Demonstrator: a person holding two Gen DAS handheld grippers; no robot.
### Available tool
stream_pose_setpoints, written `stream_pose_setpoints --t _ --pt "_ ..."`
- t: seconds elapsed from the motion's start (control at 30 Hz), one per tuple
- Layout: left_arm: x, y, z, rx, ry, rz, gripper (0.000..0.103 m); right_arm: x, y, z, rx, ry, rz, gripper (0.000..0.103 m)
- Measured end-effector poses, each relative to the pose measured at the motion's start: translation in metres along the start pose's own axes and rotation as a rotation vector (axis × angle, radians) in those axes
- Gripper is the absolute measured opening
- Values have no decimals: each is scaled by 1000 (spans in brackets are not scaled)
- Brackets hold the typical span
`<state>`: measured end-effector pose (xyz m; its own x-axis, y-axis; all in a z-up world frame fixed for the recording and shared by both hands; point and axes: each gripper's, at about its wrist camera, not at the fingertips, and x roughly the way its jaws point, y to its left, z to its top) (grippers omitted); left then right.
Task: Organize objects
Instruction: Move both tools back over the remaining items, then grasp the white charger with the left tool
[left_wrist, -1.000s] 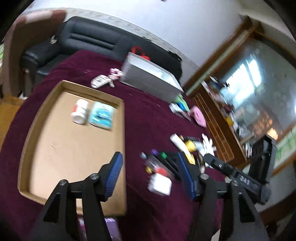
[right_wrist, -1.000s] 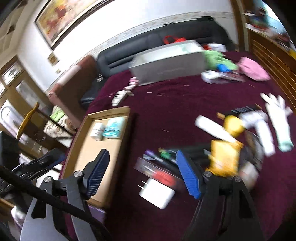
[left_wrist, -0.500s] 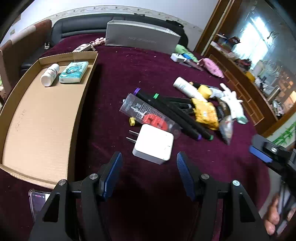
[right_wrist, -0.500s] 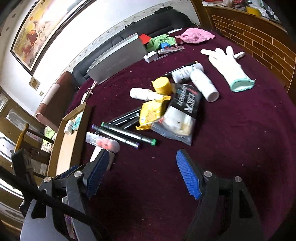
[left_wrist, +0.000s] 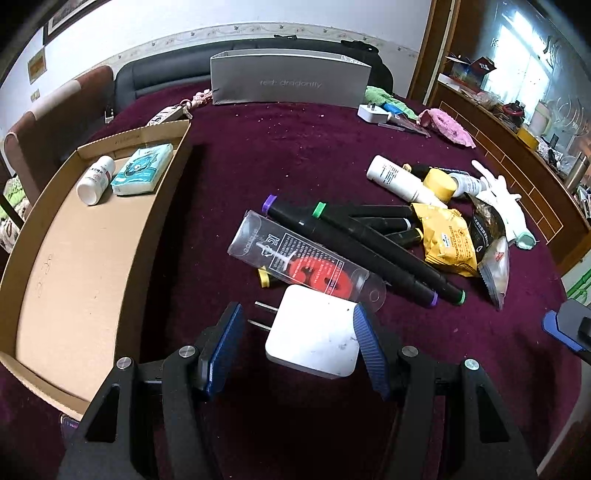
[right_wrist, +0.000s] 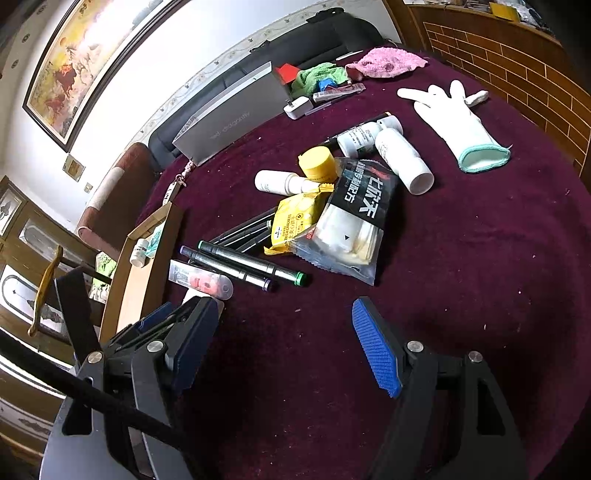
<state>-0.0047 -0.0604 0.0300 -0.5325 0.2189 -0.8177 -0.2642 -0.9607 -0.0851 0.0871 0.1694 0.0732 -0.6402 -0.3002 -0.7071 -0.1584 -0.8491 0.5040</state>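
Maroon cloth covers the desk (left_wrist: 314, 147), with a sofa and a grey box behind it. I note the white charger (left_wrist: 314, 332) lying flat near the front edge, prongs toward the cardboard tray (left_wrist: 85, 280), its far corner under the clear tube (left_wrist: 303, 258) with the red contents. My left hand-held gripper (left_wrist: 297, 347) straddles the charger, jaws about half open; the right-side pad sits at or just off the charger's edge, the left-side pad stands clear beside the prongs, and nothing is gripped. My right hand-held gripper (right_wrist: 284, 343) hovers over bare cloth, jaws wide and empty.

Assessment: the charger looks rigid, light and smooth-shelled, so it may slip if pinched lightly. I would take it across the two flat side faces, away from the prongs, and lift straight so the tube rolls off without disturbing the markers (left_wrist: 369, 251). The tray already holds a pill bottle (left_wrist: 95, 179) and a tissue pack (left_wrist: 142, 170).
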Motion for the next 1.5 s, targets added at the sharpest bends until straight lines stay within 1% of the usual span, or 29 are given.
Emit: stream_pose_setpoints --t 0.07,0.13,0.2,0.27,0.33,0.4,0.43,0.47,0.53,0.6,0.63,0.7,0.73,0.83,0.9,0.93,1.0,1.03,1.07,1.2,1.3,1.33,1.5 --pt "-3 1 -2 -12 19 -11 55 -1 0 1 -3 -1 -2 75" --pt "-11 5 -6 -50 27 -35 55 -2 1 1 -11 -1 -5 75" --pt "-20 9 -10 -72 4 -26 55 -1 1 2 -11 -1 -5 75" --pt "-28 15 -14 -99 -26 5 55 2 1 1 -9 6 3 75" --pt "-27 17 -17 -104 -29 20 55 7 2 0 -6 18 10 75" --pt "-18 18 -21 -107 -4 13 55 12 2 -1 -3 31 17 75" --pt "-13 18 -23 -120 12 -2 56 14 2 -2 -1 38 21 75" --pt "-13 18 -23 -130 5 -16 56 15 2 -3 -1 42 24 75" --pt "-12 15 -22 -133 -1 -15 56 15 2 -4 -3 44 26 75" --pt "-9 11 -21 -136 5 -42 56 14 1 -5 -4 42 23 75" --pt "-6 8 -20 -134 17 -53 59 14 0 -4 -1 42 23 75" --pt "2 4 -19 -126 50 -64 59 13 -1 -4 7 41 26 75" --pt "4 -1 -19 -111 51 -52 61 13 -2 -4 9 40 28 75" --pt "9 -15 -18 -52 44 24 61 15 -1 -5 9 43 25 75" --pt "10 -17 -18 -55 23 40 60 15 2 -7 0 45 24 75" --pt "9 -17 -19 -58 13 36 48 16 4 -7 -6 46 20 75" --pt "5 -11 -21 -87 4 -13 45 16 6 -8 -16 49 15 75" --pt "1 -6 -24 -118 4 -63 45 16 7 -9 -21 51 10 75" --pt "-3 -4 -26 -133 7 -89 44 16 8 -10 -24 52 6 75" --pt "-26 0 -39 -133 -5 -177 44 15 13 -8 -44 61 -6 75" --pt "-40 1 -49 -113 -18 -188 44 16 19 -4 -60 74 2 75" --pt "-42 2 -52 -110 -17 -189 44 19 21 -2 -60 85 17 75" --pt "-39 6 -64 -114 20 -214 44 45 37 12 -63 169 85 75"
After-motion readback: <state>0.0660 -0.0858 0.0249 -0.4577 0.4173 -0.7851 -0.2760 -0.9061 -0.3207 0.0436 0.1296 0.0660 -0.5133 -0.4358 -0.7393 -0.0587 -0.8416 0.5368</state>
